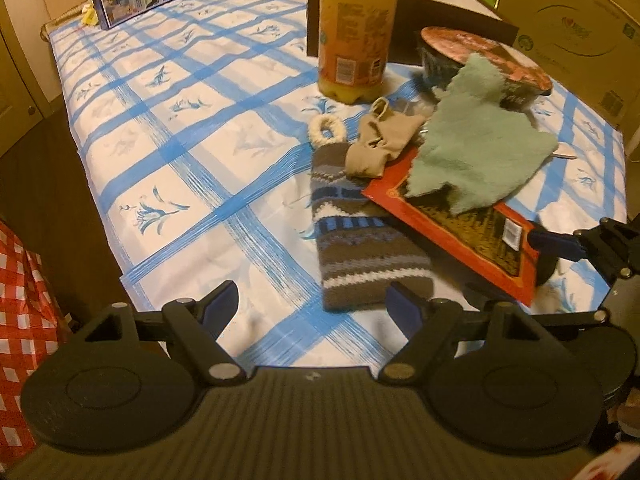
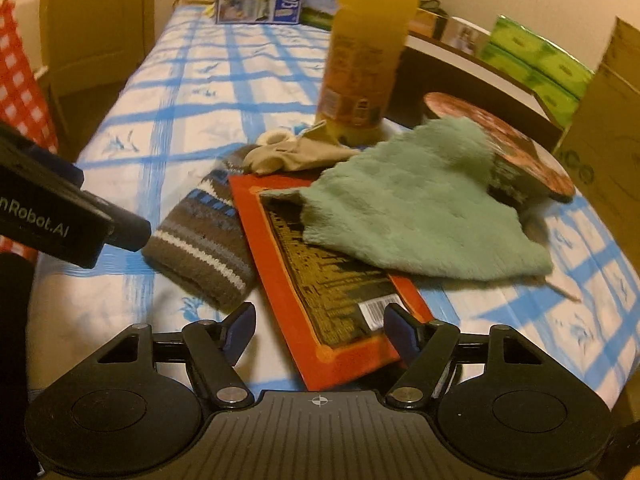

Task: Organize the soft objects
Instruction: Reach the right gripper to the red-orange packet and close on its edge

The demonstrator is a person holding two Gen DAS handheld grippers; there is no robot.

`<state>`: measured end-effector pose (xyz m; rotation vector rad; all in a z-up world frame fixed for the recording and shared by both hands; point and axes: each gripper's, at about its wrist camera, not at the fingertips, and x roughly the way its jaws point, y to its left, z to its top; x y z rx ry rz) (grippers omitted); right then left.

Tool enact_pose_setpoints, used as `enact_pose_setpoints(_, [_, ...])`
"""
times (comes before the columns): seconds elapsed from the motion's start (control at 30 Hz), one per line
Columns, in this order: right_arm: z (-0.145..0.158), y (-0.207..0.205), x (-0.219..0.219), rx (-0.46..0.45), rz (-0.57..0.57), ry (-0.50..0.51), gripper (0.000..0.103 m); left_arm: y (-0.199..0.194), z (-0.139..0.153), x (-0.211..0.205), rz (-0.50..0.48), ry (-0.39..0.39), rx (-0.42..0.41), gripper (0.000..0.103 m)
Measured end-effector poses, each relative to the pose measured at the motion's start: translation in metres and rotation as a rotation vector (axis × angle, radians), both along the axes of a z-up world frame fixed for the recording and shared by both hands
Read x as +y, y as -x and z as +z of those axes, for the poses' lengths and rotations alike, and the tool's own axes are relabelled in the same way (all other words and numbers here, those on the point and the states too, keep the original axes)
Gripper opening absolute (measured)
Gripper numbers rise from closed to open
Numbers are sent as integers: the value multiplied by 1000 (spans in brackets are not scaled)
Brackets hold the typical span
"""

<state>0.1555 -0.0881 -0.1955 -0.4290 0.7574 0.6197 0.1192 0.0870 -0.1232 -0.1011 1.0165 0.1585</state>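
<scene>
1. soft items sit in one loose pile on the checked tablecloth (image 1: 168, 128), right of centre: a green fluffy cloth (image 2: 420, 204) draped over a red flat packet (image 2: 320, 280) with one corner riding up on the lidded bowl (image 2: 516, 148); a striped knit sock (image 1: 360, 232) partly under the packet's left edge; a beige sock (image 1: 380, 140) bunched across the top of the striped one; a cream hair tie (image 1: 327, 128) just beside it
2. juice bottle (image 1: 356, 28) stands upright right behind the pile, near the beige sock
3. risk: pulling the green cloth could drag the packet with it or tip the bowl, since the cloth rests on both
4. risk: the striped sock is pinned under the packet, so a pull may slide the packet toward the table edge
5. risk: a sweep at the beige sock or hair tie could knock the bottle, it being tall and close
6. risk: both grippers aim at the same small pile and could collide
7. left gripper (image 1: 312, 312): jaws wide apart, empty, above the cloth just short of the striped sock's near end, touching nothing
8. right gripper (image 2: 316, 332): jaws partly open, straddling the packet's near end; pads not seen pressing on it, nothing held
9. judgement: sorting not yet begun, no soft item separated from the pile
</scene>
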Motion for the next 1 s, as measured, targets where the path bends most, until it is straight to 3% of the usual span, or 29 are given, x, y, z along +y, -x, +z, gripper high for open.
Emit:
enact_pose_setpoints(0.13, [-12,-6,14,-28,6,40,67,-10,-11,9,4,13,15,80])
enact_pose_setpoints(0.23, [-14,-14,18,-38,-6,45,58,-16,-17,15,6,23,21,80])
enact_pose_setpoints(0.4, [8,-20,7,-51,-56,-25,48,-22,-21,19,3,33,21,80])
enact_pose_setpoints(0.6, [41,-32,-16,-58,-123,-105,46,-27,-22,16,-8,45,20,80])
enact_pose_setpoints(0.77, [47,-47,-26,-33,-129,-100,44,-34,-21,11,-24,47,20,80])
enact_pose_setpoints(0.83, [42,-52,-24,-20,-101,-59,35,-38,-20,10,-27,47,19,80])
enact_pose_setpoints(0.9, [36,-56,-22,0,-67,-22,20,-43,-19,9,-29,44,20,80])
enact_pose_setpoints(1.0, [30,-56,-18,-1,-2,30,9,-50,-16,9,-26,39,21,79])
